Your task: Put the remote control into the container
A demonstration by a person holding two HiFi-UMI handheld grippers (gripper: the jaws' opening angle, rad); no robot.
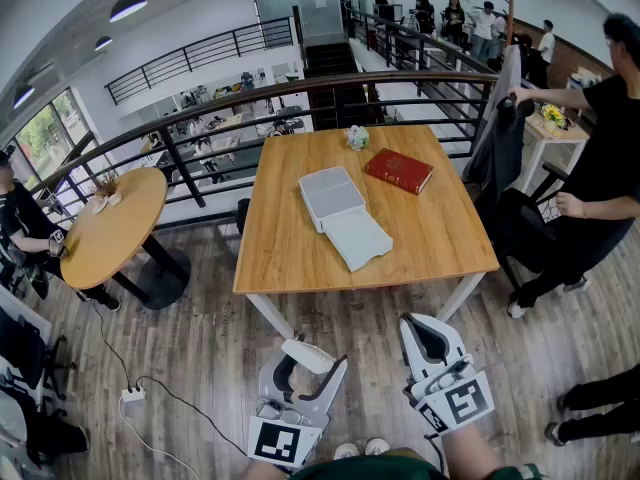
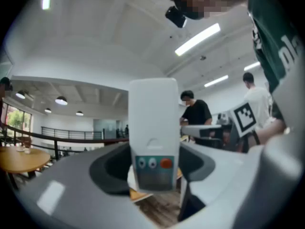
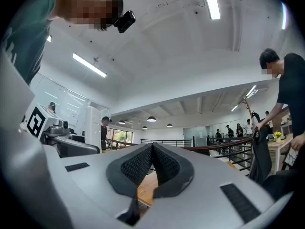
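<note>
A white remote control (image 2: 153,128) with two small buttons and an orange one stands upright between the jaws of my left gripper (image 2: 153,173), which is shut on it. In the head view that left gripper (image 1: 305,365) hovers over the floor in front of the table, the remote control (image 1: 310,355) lying across its jaws. My right gripper (image 1: 425,328) is beside it, shut and empty, its black pads (image 3: 164,163) meeting at the tip. The white container (image 1: 330,194) sits open in the middle of the wooden table (image 1: 440,243), with its lid (image 1: 360,240) lying against its near side.
A red book (image 1: 399,170) and a small plant (image 1: 357,137) lie at the table's far side. A round table (image 1: 105,230) stands to the left, a railing (image 1: 200,118) behind. A person in black (image 1: 600,188) stands by a chair at the right. A power strip (image 1: 132,395) lies on the floor.
</note>
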